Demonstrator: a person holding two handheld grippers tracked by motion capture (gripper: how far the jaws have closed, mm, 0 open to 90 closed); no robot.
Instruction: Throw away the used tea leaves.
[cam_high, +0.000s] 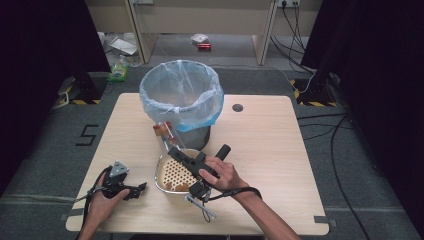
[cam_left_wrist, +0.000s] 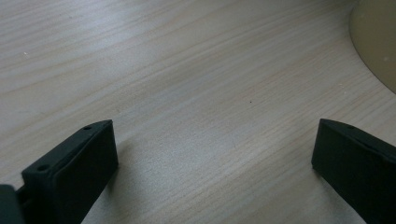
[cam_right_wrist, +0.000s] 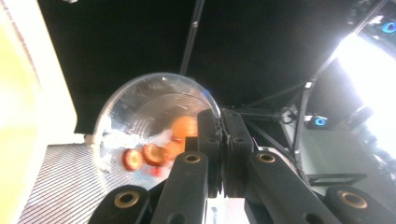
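Observation:
A clear plastic cup (cam_high: 166, 132) is tilted on its side over the far edge of a cream strainer bowl (cam_high: 161, 175) with a perforated insert. My right gripper (cam_high: 173, 149) is shut on the cup's rim. In the right gripper view the cup (cam_right_wrist: 140, 112) holds orange and red fruit pieces (cam_right_wrist: 150, 154) near its mouth, beside my right gripper (cam_right_wrist: 220, 117). A few pieces (cam_high: 175, 186) lie in the strainer. My left gripper (cam_high: 142, 187) rests on the table left of the bowl, open and holding nothing (cam_left_wrist: 215, 140). The bowl's edge (cam_left_wrist: 373, 42) is just beyond it.
A bin lined with a blue bag (cam_high: 181, 92) stands on the wooden table (cam_high: 265, 145) right behind the cup and strainer. A small dark disc (cam_high: 238, 107) sits near the table's far edge. Cables and clutter lie on the floor beyond.

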